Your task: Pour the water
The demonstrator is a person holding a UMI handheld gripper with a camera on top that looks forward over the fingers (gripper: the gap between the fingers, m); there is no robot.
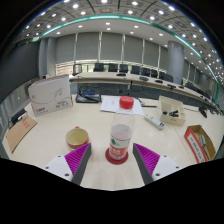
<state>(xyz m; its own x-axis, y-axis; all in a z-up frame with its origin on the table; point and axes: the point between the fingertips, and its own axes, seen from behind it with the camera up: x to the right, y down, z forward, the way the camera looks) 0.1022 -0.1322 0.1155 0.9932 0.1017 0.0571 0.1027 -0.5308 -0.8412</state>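
Observation:
A clear plastic bottle [119,140] with a red-and-white label stands upright on the pale table [160,140]. It is between my fingers, with a gap at either side. My gripper [112,150] is open, and its magenta pads [78,158] flank the bottle's lower part without touching it. A small yellowish cup [77,137] sits on the table just left of the bottle, ahead of the left finger.
A red round container [126,102] rests farther back, beyond the bottle. A white box [50,95] stands at the far left and an orange carton [200,143] at the right. A light box [172,108] is behind the carton. Desks and chairs line the back.

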